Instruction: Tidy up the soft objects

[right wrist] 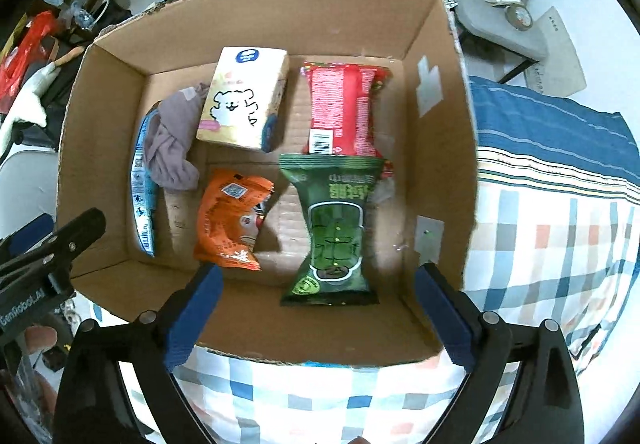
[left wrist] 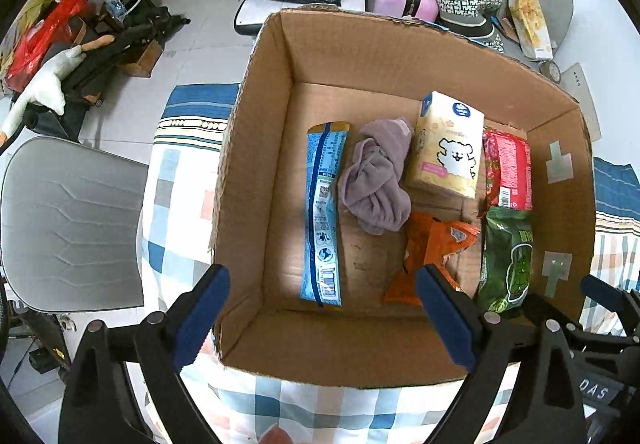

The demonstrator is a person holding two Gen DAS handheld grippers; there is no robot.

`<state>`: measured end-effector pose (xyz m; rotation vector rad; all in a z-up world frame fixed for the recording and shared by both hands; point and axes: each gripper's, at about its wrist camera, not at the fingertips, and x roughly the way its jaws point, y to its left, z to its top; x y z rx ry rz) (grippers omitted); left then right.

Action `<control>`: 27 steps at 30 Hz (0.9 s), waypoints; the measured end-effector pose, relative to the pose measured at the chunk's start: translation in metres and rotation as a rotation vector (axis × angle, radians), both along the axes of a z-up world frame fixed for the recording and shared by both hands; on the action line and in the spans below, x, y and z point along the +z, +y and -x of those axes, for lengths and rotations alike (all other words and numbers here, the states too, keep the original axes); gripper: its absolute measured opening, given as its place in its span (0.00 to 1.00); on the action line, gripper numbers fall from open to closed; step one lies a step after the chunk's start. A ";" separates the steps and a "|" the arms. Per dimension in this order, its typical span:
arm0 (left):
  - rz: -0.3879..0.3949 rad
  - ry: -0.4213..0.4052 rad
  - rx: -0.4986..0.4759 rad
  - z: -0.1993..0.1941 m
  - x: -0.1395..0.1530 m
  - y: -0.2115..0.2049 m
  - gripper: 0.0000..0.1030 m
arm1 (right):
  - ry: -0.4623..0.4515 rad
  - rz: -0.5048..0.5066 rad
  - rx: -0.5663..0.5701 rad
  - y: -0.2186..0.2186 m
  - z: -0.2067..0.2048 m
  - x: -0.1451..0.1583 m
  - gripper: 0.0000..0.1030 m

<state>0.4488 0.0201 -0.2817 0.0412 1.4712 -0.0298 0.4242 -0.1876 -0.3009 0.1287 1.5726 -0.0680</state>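
**Both grippers empty above the packed box**

Left wrist view: the left gripper (left wrist: 322, 318) is held spread and empty; the purple cloth (left wrist: 376, 180) lies ahead in the cardboard box (left wrist: 256, 148), beside the blue packet (left wrist: 323, 216).

Right wrist view: the right gripper (right wrist: 318, 314) is spread over the green packet (right wrist: 334, 232). A slippery wrapper could be pinched badly and dropped.

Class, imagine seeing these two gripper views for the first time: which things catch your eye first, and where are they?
The open cardboard box on the checked cloth dominates both views. Inside, the green packet lies near the right wall with the red packet beyond it, the orange packet to its left, and the tissue pack with a cartoon dog behind. Both the left gripper and right gripper hover open and hold nothing.
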 end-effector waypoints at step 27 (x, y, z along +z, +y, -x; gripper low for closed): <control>0.025 -0.474 -0.008 0.164 0.224 0.000 0.93 | -0.478 0.000 0.014 -0.004 0.163 0.229 0.96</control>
